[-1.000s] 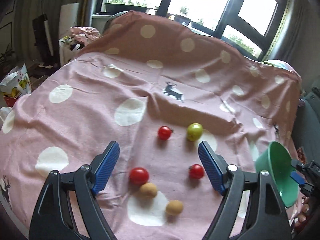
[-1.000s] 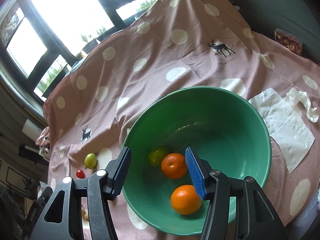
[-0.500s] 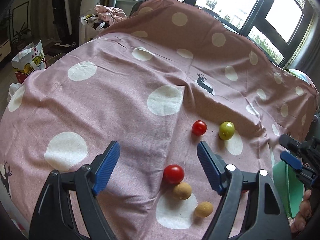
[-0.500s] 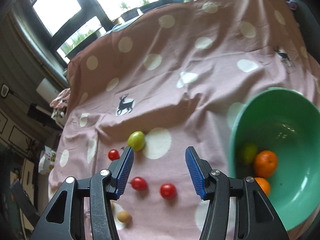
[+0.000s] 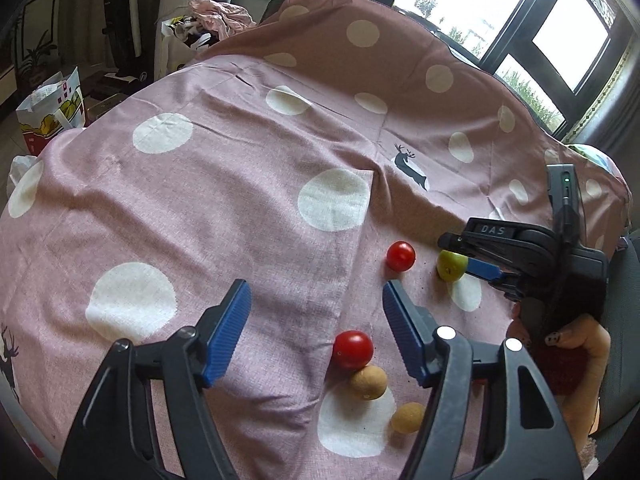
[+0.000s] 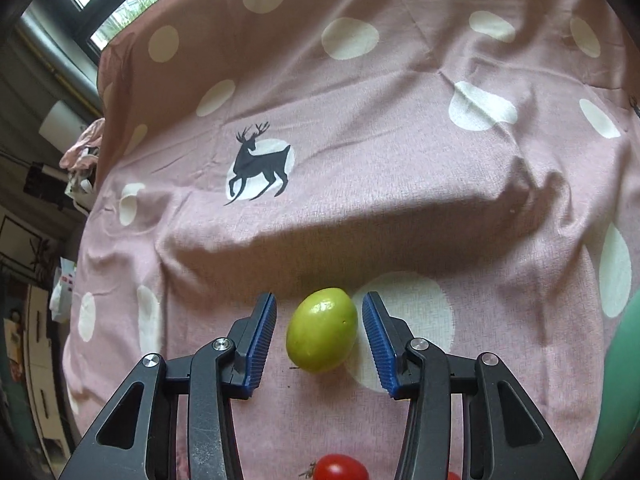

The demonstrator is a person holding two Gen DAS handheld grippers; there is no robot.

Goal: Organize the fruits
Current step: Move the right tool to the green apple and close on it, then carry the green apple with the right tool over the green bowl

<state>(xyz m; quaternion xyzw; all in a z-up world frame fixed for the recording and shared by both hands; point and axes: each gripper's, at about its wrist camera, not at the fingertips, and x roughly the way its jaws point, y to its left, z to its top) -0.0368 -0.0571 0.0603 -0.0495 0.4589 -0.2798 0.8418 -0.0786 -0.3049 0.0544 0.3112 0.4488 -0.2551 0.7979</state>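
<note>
Right claw (image 6: pixel 319 339) was closing around the green fruit (image 6: pixel 321 329), pads not touching yet. Squeeze gently, it'd roll. Left claw (image 5: pixel 316 326) hung empty, narrowing.

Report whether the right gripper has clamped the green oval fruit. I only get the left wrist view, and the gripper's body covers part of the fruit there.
Observer: Not clamped. In the right wrist view the green oval fruit lies between the right gripper's blue ribbed pads, with a gap on each side. The jaws are closing.
Operator: Check those gaps for anything in the way.
Observer: Nothing is there. Only the pink dotted cloth shows in both gaps.
Operator: Find me the bowl.
Observer: The green bowl shows at the right edge of the right wrist view, to the right of the fruit.
</note>
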